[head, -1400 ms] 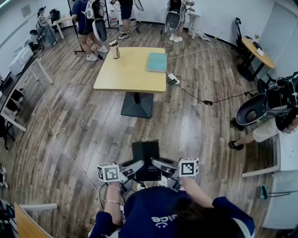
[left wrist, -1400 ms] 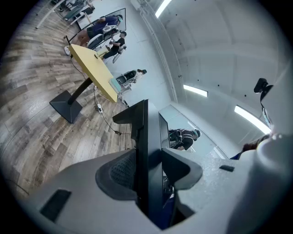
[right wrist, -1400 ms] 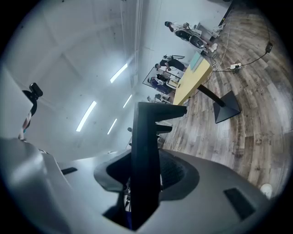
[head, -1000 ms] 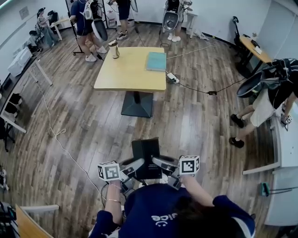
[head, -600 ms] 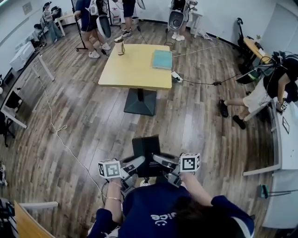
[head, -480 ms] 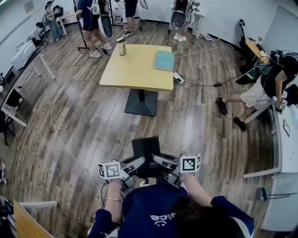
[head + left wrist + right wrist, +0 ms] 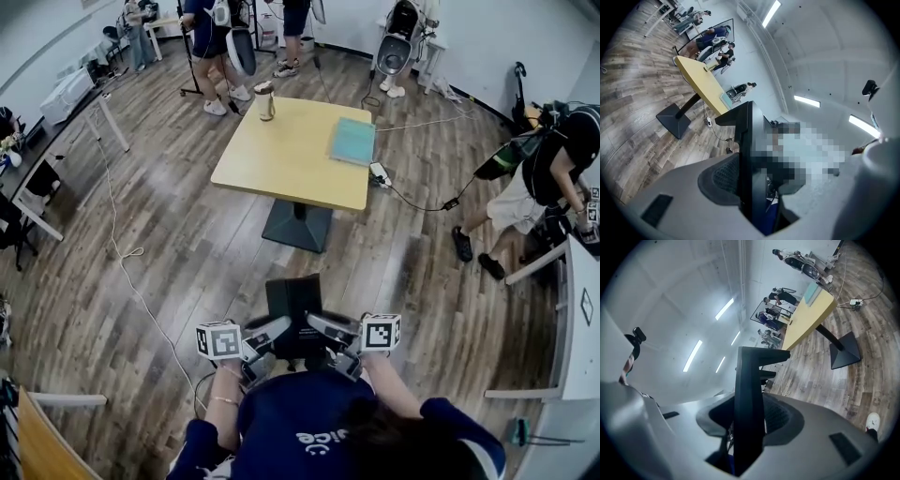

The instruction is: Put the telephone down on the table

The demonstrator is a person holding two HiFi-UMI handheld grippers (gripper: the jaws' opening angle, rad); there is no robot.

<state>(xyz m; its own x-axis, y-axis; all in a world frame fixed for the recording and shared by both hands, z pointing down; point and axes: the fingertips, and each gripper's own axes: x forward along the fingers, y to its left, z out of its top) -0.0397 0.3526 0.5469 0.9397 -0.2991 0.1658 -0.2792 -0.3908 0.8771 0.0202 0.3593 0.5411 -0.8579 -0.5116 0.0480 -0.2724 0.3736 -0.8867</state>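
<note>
The telephone [image 7: 292, 309] is a flat black slab held upright in front of my chest, above the wooden floor. My left gripper [image 7: 278, 332] is shut on its left side and my right gripper [image 7: 321, 328] on its right side. In the left gripper view the telephone [image 7: 749, 154] stands edge-on between the jaws of the left gripper [image 7: 751, 190]. The right gripper view shows the telephone [image 7: 749, 394] the same way inside the right gripper [image 7: 747, 427]. The yellow table [image 7: 281, 159] stands some way ahead on a black foot.
On the table lie a teal book [image 7: 352, 141] and a jug [image 7: 266, 101]. A power strip [image 7: 380, 174] and cables lie on the floor by it. People stand beyond the table, and a person [image 7: 548, 159] bends at the right. Desks line both sides.
The table has drifted to the right and sits a little lower in the head view. The person at the right has walked back. Both grippers still hold the telephone the same way.
</note>
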